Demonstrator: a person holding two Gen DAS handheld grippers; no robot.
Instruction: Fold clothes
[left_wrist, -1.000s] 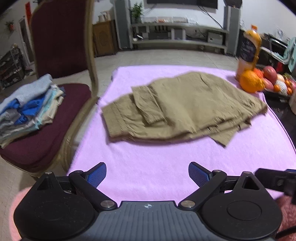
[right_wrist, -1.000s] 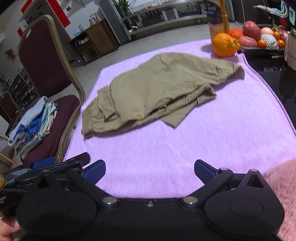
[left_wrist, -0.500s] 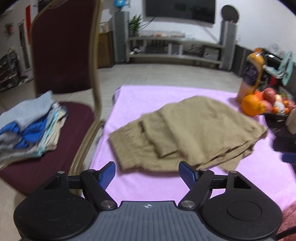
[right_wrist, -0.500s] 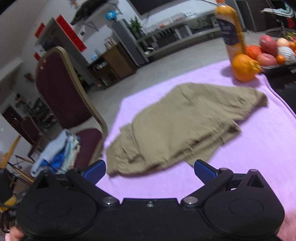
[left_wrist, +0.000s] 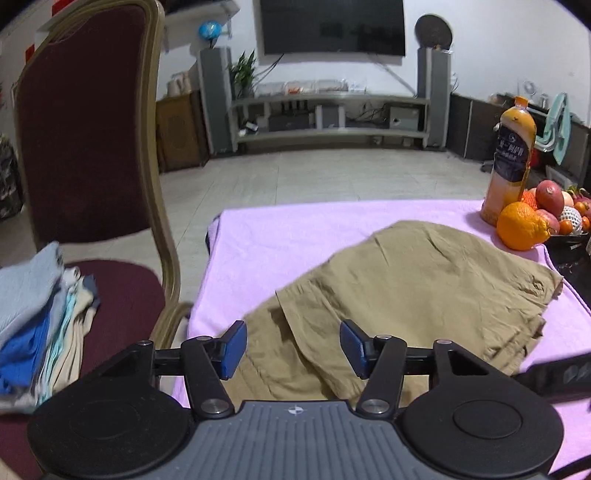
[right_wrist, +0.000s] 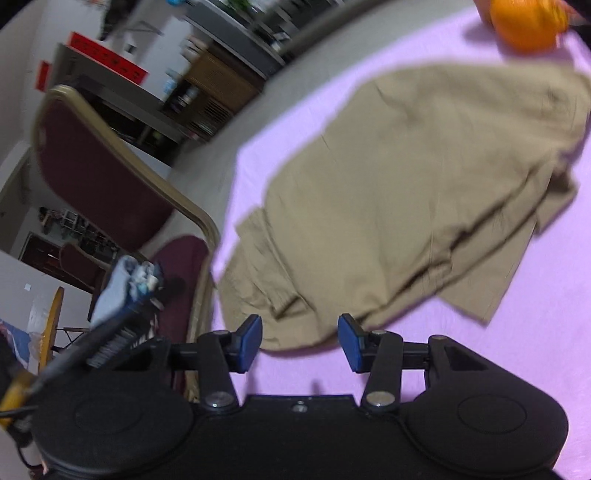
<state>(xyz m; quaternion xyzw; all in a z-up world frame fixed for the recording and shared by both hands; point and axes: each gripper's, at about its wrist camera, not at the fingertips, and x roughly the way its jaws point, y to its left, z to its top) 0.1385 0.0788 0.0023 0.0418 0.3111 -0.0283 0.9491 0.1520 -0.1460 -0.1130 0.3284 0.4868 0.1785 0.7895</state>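
Observation:
Folded khaki trousers (left_wrist: 406, 295) lie on the pink cloth (left_wrist: 295, 236) that covers the table. My left gripper (left_wrist: 293, 345) is open, its blue pads hovering over the near left end of the trousers with nothing between them. In the right wrist view the same trousers (right_wrist: 406, 199) spread across the cloth, and my right gripper (right_wrist: 300, 341) is open just above their near corner. Whether either gripper touches the fabric I cannot tell. The right view is tilted and blurred.
A maroon chair (left_wrist: 85, 147) stands left of the table with a stack of folded clothes (left_wrist: 33, 317) on its seat. A juice bottle (left_wrist: 511, 155), an orange (left_wrist: 522, 225) and a fruit tray (left_wrist: 565, 218) crowd the far right corner.
Both grippers have moved forward and down from the table's near edge to the trousers' near end. Both jaws have narrowed but stay open. The right gripper has tilted.

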